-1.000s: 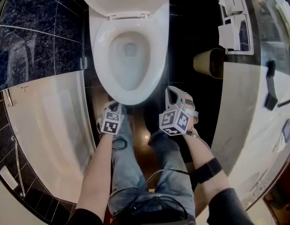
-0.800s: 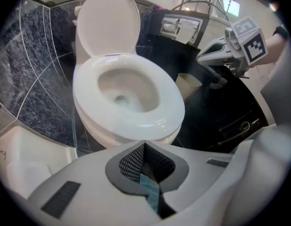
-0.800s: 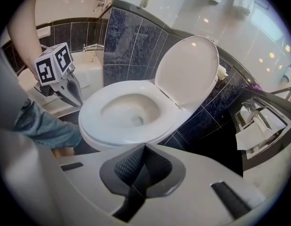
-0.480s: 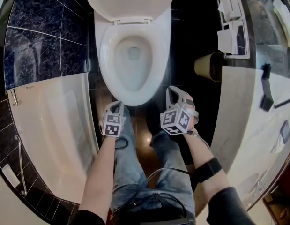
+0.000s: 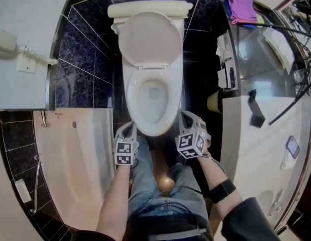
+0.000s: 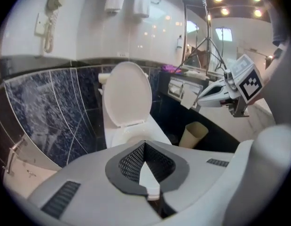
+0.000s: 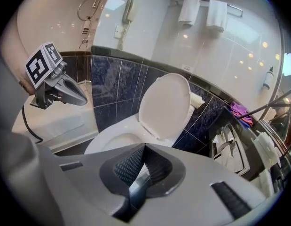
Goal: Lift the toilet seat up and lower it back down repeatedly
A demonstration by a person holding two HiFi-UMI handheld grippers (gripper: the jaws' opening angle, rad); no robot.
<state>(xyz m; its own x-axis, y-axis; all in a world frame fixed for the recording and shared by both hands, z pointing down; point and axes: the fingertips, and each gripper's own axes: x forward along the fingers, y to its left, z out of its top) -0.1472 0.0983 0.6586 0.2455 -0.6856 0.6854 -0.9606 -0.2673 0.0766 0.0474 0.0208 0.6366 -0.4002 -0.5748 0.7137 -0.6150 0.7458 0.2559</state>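
Jaws closed and empty, seat standing up

My left gripper [image 5: 128, 128] and right gripper [image 5: 188, 117] are both pinched together on nothing, near the front rim of the toilet bowl [image 5: 133, 100]. The toilet seat [image 5: 150, 39] leans upright against the tank [image 5: 149, 9], so a lift looks done; lowering it is what I judge remains.

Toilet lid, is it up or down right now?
Up. The lid stands raised, leaning back toward the tank, and the bowl in front of it is uncovered and open to view.
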